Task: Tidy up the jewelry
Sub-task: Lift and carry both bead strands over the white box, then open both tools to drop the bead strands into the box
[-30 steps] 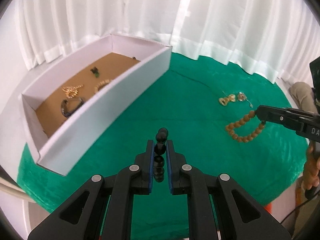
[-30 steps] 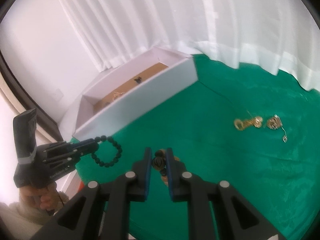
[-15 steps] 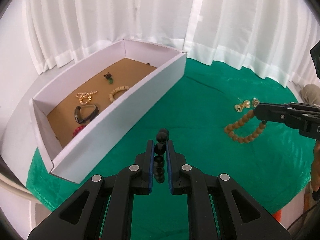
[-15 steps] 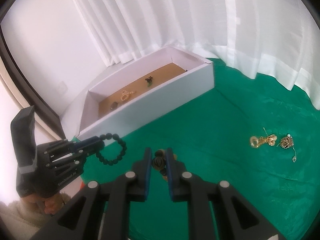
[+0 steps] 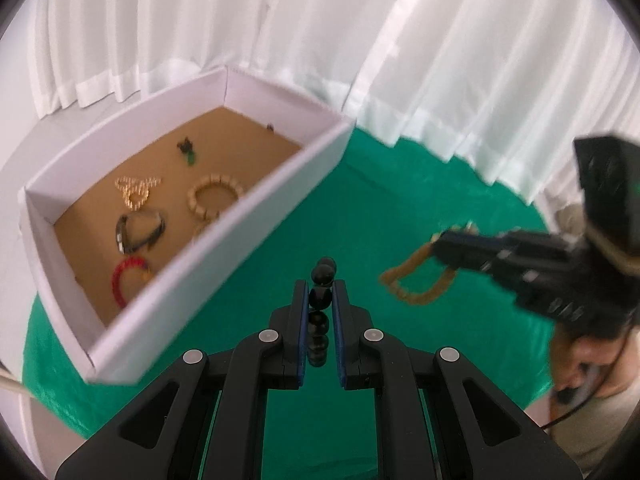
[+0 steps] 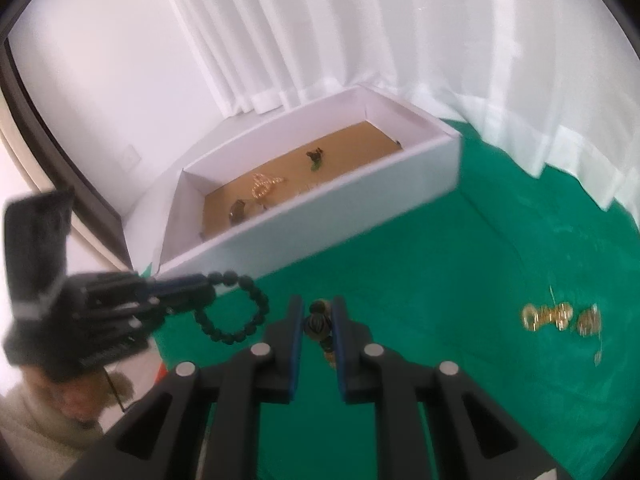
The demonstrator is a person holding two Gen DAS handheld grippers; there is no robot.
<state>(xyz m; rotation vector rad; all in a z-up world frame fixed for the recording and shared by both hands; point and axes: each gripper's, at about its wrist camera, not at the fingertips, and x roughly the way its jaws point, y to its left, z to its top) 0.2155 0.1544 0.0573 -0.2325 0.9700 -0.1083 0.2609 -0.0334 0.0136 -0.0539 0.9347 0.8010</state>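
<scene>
My left gripper [image 5: 320, 292] is shut on a black bead bracelet [image 5: 322, 280], which hangs as a loop in the right wrist view [image 6: 236, 314]. My right gripper [image 6: 317, 316] is shut on a brown wooden bead bracelet [image 6: 317, 326], seen dangling in the left wrist view [image 5: 416, 280]. Both are held above the green cloth [image 5: 360, 208]. The white box [image 5: 224, 240] with a brown floor lies to the left and holds several pieces: a red bracelet [image 5: 124, 280], a beige bead bracelet [image 5: 214, 198], a gold piece [image 5: 136, 190] and a dark bangle [image 5: 140, 232].
Two gold pieces [image 6: 548, 316] [image 6: 588, 320] lie on the cloth at the right. White curtains [image 5: 320, 40] hang behind the round table. The box's near wall [image 6: 320, 216] stands between the grippers and its floor.
Both grippers have risen and moved toward the box with their bracelets; the box looms larger and more of its floor shows. The right gripper has come closer to the left.
</scene>
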